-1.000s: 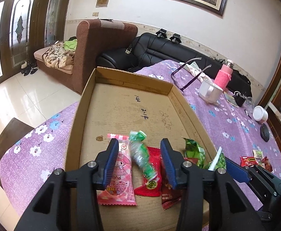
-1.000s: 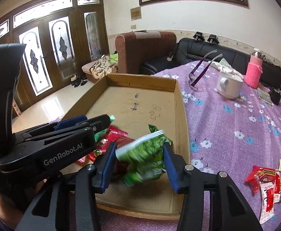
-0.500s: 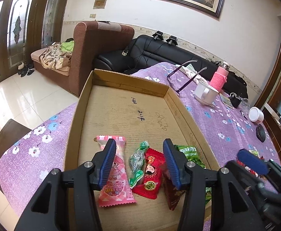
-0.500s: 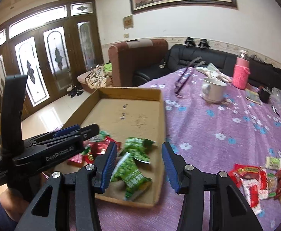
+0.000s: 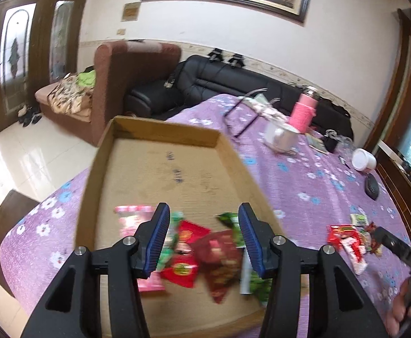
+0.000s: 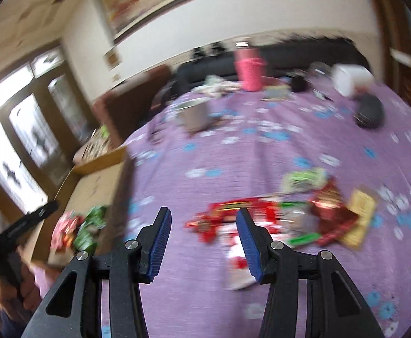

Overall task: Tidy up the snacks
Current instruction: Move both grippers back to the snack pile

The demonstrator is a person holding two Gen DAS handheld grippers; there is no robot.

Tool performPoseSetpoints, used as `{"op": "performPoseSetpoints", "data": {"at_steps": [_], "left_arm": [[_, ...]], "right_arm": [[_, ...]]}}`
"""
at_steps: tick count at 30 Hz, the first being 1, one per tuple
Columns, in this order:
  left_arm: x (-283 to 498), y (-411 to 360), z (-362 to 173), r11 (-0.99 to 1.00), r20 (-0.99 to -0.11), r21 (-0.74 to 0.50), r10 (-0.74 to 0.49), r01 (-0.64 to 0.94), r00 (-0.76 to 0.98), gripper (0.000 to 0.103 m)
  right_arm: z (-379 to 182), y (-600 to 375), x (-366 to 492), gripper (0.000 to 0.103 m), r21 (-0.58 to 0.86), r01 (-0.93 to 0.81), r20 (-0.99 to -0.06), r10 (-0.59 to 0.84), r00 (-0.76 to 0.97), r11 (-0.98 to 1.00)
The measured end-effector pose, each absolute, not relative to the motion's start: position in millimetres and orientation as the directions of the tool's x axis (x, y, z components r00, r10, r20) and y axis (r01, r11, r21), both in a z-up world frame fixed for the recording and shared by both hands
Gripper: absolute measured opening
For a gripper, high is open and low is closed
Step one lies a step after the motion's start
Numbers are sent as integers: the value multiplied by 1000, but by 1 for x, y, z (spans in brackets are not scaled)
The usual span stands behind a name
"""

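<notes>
Your left hand-held gripper [image 5: 204,238] hangs spread and empty over the packets in the cardboard box [image 5: 160,166]. Your right hand-held gripper [image 6: 202,243], also spread and empty, faces the loose snacks [image 6: 284,217] on the table [image 6: 262,146], likely for the next pick.

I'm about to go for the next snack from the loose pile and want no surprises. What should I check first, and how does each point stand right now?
1. Right gripper empty: ok, nothing between its fingers.
2. Right gripper open wide enough for a packet: ok.
3. Loose snack pile ahead of the right gripper on the purple cloth: ok, just beyond the fingers.
4. Single packet picked out as target: cannot tell, the picture is blurred and the packets overlap.
5. Left gripper clear of the pile: ok, it hangs empty over the cardboard tray.
6. Room left in the tray: ok, the far half is bare.
</notes>
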State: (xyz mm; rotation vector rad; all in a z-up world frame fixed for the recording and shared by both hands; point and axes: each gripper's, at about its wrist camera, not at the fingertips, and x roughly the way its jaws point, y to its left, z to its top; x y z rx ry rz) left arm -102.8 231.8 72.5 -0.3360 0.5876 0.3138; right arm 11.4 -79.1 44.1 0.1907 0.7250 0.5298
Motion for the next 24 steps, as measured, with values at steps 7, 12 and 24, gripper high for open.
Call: {"op": "performPoseSetpoints", "data": {"at_steps": [7, 12, 24], "left_arm": [[-77, 163, 81, 959, -607, -187, 59, -214, 793, 50], [-55, 119, 72, 975, -649, -198, -57, -97, 759, 50], [6, 69, 35, 973, -774, -232, -180, -7, 607, 50]], "right_arm": [[33, -118, 32, 52, 473, -264, -592, 525, 612, 841], [37, -116, 26, 52, 454, -278, -584, 518, 625, 847], [31, -121, 32, 52, 487, -247, -602, 527, 600, 838]]}}
